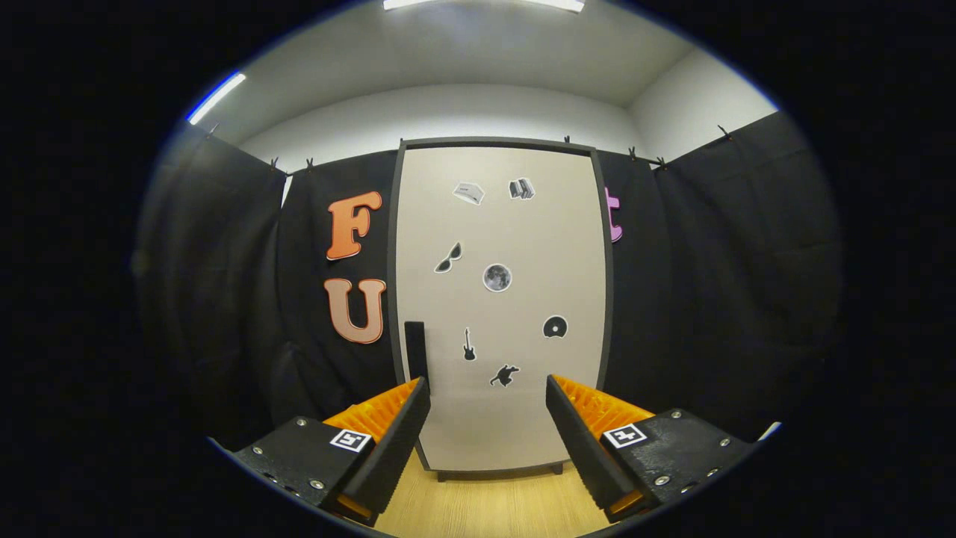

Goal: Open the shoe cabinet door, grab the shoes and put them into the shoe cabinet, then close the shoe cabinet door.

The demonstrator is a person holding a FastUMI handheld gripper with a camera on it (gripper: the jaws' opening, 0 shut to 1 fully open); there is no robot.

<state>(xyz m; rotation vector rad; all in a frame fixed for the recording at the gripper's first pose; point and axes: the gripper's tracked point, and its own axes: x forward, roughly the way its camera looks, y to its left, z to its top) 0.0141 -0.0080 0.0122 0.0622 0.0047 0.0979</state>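
Observation:
A tall shoe cabinet (499, 224) with a pale door in a dark frame stands upright straight ahead, beyond the fingers. Its door is closed and carries several small stickers. A dark vertical handle (416, 350) sits low on the door's left side, just above the left fingertip (407, 418). My gripper (487, 407) is open, held some way back from the door, with only the door's lower part seen between the fingers. The cabinet rests on short feet on the wooden floor (493, 508).
Black cloth walls (709, 284) close in on both sides of the cabinet and behind it. Light wooden floor runs from the fingers up to the cabinet's base. White wall and ceiling lights (485, 4) rise above the cloth.

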